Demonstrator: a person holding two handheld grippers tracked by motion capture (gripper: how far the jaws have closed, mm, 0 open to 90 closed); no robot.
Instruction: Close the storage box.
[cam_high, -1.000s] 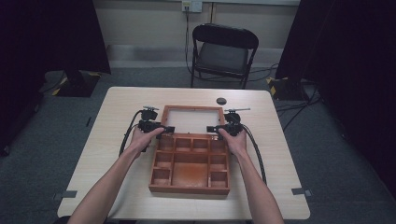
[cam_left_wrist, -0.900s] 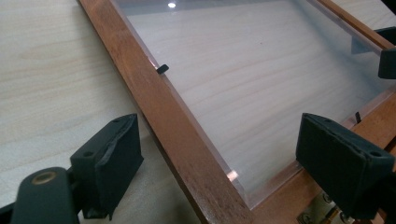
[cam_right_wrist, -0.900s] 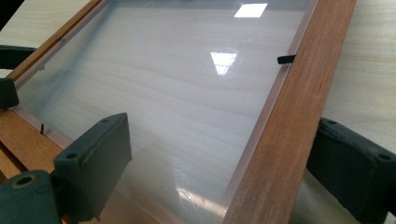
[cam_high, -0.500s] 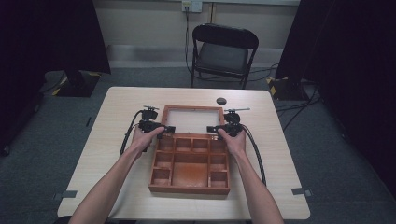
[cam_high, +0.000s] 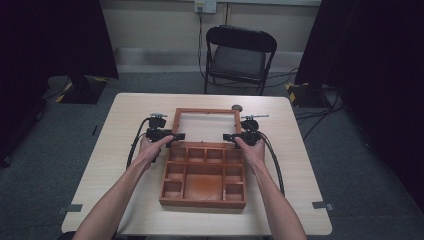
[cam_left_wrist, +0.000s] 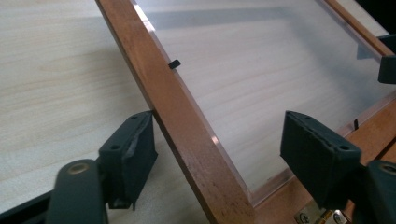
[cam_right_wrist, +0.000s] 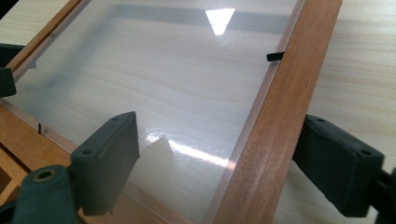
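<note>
A brown wooden box (cam_high: 203, 202) with several compartments lies in the middle of the table. Its glass-paned lid (cam_high: 205, 111) is swung open and rests flat on the table behind it. My left gripper (cam_high: 176, 136) is open, its jaws on either side of the lid's left wooden rail (cam_left_wrist: 187, 121) near the hinge. My right gripper (cam_high: 226, 136) is also open and straddles the lid's right rail (cam_right_wrist: 275, 116). In the left gripper view, the left gripper (cam_left_wrist: 219, 135) touches nothing. The right gripper (cam_right_wrist: 219, 140) likewise shows clear gaps in the right gripper view.
A small dark round object (cam_high: 237, 107) sits on the table just behind the lid's right corner. A black folding chair (cam_high: 239, 55) stands beyond the far table edge. Cables (cam_high: 272, 160) trail back along both forearms. A brass hinge (cam_left_wrist: 322, 215) shows at the lid's base.
The right gripper has edged slightly inward over the lid's rail. Left hand, box and lid stay where they were.
</note>
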